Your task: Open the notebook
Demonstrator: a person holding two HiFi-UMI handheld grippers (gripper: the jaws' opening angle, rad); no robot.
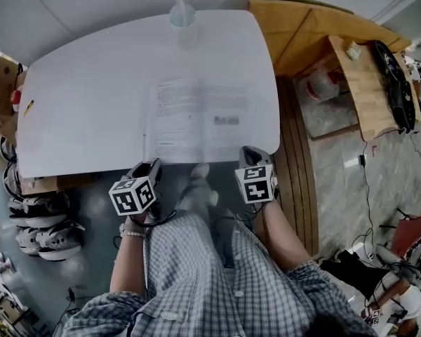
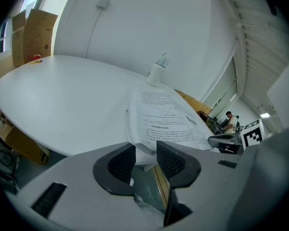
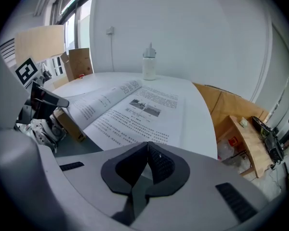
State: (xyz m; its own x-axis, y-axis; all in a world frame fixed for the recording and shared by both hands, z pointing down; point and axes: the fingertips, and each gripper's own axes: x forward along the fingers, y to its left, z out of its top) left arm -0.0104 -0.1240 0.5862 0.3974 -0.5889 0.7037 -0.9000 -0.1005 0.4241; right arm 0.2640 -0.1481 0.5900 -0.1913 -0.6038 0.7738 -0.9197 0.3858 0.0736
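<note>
Left gripper view: tongs apart, notebook beyond.

Looking down on a white, round-cornered table standing over a grey floor. Taking in wooden boards lying along its right side and pale stone tiles spreading beyond them. Noting a wooden bench top sitting further right, beside an orange-brown panel. Facing a plain white wall carrying a socket with a cable hanging down. Catching cardboard boxes standing past the table's far left end, and daylight coming through windows.
</note>
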